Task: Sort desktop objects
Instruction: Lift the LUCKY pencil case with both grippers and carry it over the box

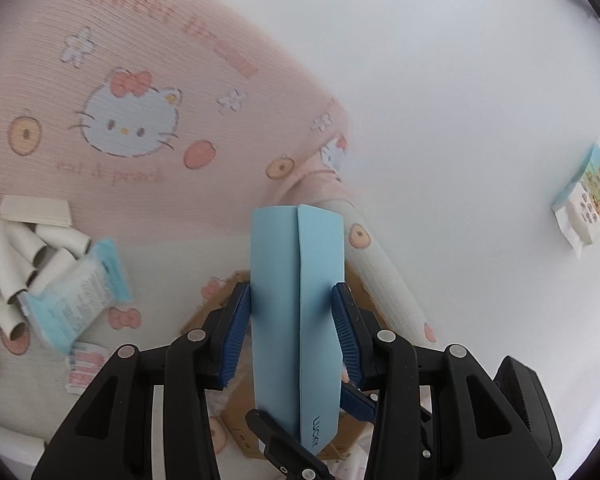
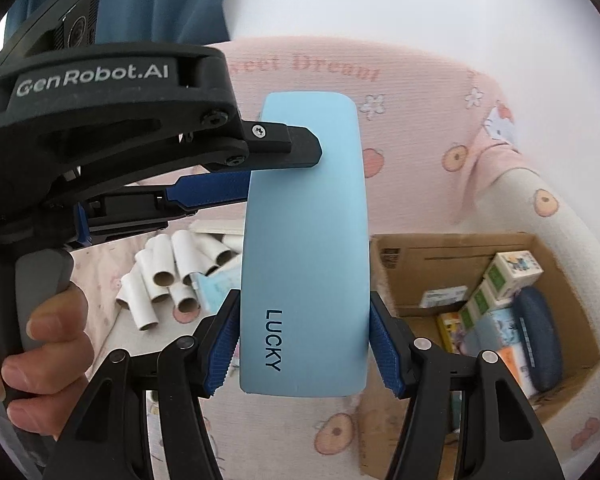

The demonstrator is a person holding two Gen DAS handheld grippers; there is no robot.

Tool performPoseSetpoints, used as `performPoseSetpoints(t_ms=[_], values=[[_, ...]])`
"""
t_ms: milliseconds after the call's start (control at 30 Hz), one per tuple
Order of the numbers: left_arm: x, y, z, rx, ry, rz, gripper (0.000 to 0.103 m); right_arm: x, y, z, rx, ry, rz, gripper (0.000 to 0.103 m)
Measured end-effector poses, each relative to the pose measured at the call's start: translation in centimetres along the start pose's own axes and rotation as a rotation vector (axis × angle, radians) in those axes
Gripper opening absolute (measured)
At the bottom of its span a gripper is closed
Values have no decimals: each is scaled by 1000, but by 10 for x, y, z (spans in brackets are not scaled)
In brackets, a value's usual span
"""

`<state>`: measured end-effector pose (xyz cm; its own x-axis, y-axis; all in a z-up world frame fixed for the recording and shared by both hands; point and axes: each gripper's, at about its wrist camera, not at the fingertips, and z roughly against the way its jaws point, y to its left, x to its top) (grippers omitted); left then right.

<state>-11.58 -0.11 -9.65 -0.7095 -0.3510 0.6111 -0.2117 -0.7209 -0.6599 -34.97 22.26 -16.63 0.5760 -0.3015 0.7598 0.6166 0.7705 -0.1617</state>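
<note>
A light blue case marked LUCKY [image 1: 296, 304] is held in the air by both grippers. My left gripper [image 1: 294, 320] is shut on its sides. In the right wrist view the case [image 2: 306, 248] stands upright, and my right gripper [image 2: 304, 344] is shut on its lower end near the lettering. The left gripper's fingertips [image 2: 284, 148] clamp its upper part from the left. An open cardboard box [image 2: 396, 256] with several small packs and a dark blue case [image 2: 538, 340] sits below right.
A pink cartoon-cat blanket [image 1: 140, 92] covers the surface. Several cardboard tubes [image 1: 16, 264] and a blue tissue pack [image 1: 76, 296] lie at the left. Another small pack [image 1: 586, 196] lies on the white surface at the right.
</note>
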Motion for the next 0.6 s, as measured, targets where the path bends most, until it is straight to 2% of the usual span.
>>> performPoseSetpoints(t_ms=[200,367,600], values=[[-3,-21,-29,-48,59,-8,46,1,-27,5,-62,38,-31,58],[-8,-31,-63,-77,133,41,46,-8,-57,1,-95,83,-49,58],[-19,-45,-111,-81,234,75,46,-21,-100,-7,-107,154,-82,58]])
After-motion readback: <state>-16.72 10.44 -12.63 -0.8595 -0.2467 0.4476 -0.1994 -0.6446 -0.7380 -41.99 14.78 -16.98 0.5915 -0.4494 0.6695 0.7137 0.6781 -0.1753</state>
